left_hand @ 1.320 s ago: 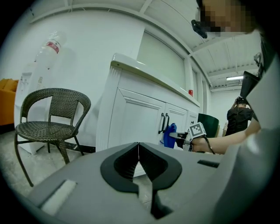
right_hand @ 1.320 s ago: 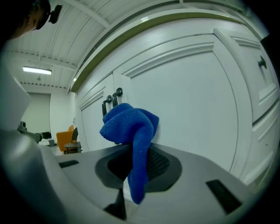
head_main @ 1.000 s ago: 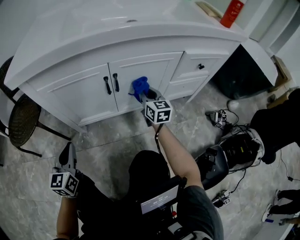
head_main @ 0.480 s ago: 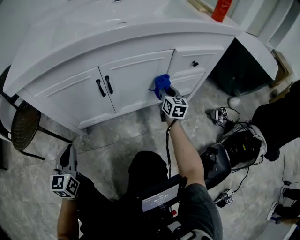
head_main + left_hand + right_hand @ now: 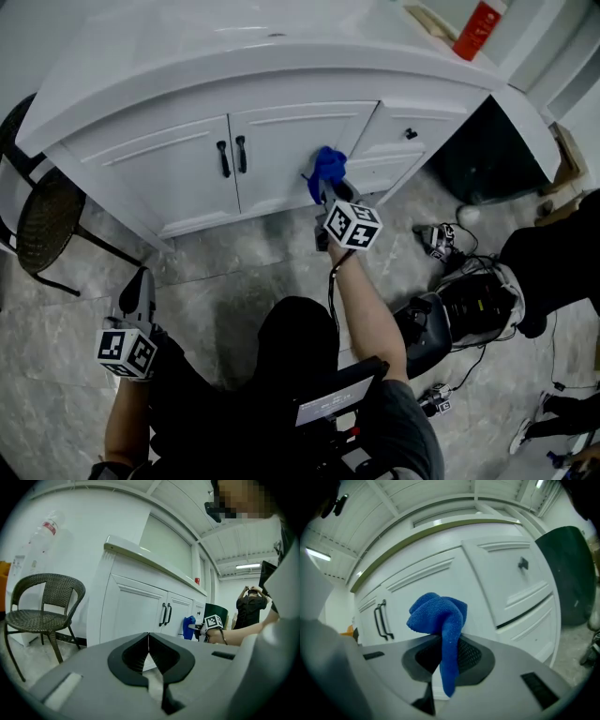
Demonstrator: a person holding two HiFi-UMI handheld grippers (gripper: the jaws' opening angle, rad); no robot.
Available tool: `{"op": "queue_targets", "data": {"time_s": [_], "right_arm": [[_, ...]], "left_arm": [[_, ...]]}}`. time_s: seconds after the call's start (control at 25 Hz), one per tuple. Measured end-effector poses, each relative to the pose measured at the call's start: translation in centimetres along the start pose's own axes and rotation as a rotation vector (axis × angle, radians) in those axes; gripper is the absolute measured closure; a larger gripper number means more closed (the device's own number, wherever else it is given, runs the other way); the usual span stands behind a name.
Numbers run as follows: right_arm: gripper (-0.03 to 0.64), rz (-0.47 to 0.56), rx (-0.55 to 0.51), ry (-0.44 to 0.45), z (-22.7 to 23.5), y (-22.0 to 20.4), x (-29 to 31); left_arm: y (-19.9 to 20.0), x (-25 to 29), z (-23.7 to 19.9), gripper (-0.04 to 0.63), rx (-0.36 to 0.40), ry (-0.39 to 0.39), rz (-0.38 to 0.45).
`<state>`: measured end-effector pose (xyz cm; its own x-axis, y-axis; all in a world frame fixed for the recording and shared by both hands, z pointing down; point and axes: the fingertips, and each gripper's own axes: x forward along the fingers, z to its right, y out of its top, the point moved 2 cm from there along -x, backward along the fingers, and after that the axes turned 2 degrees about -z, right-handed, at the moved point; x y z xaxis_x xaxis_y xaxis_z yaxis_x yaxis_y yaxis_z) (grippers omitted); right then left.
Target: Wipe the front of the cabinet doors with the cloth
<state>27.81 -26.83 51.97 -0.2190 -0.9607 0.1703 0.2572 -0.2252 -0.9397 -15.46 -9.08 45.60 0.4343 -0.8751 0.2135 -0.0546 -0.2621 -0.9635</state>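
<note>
Blue cloth [image 5: 438, 615] pinched in right gripper [image 5: 324, 190] fingers, likely mid-wipe on cabinet door [image 5: 286, 150], centre frame. Left gripper [image 5: 148, 640] fingers pressed together, idle. Next: sweep toward handles [image 5: 232, 157].

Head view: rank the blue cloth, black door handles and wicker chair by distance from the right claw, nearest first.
1. Cloth: gripped in the right claw itself, at its tip.
2. Door handles: the pair to the claw's left.
3. Chair: far left, well past the handles.
</note>
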Motion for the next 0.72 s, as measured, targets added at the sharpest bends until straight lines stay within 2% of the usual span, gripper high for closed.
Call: {"op": "queue_targets", "data": {"time_s": [0.24, 0.4, 0.52, 0.72], "right_arm": [[0.565, -0.126, -0.087, 0.262, -12.1, -5.5, 1.9], [0.565, -0.194, -0.126, 0.376, -17.4, -8.8, 3.5], [0.565, -0.206, -0.157, 0.382, -18.6, -10.0, 5.0], [0.565, -0.184, -0.129, 0.303, -15.2, -10.1, 6.6]], "left_arm": [[-1.7, -0.3, -0.6, 0.592, -0.049, -0.005, -0.003], [-1.0, -1.0, -1.6, 0.592, -0.047, 0.016, 0.013], [-1.0, -1.6, -2.5, 0.592, -0.046, 0.046, 0.017], [-1.7, -2.4, -3.4, 0.592, -0.052, 0.091, -0.003]]}}
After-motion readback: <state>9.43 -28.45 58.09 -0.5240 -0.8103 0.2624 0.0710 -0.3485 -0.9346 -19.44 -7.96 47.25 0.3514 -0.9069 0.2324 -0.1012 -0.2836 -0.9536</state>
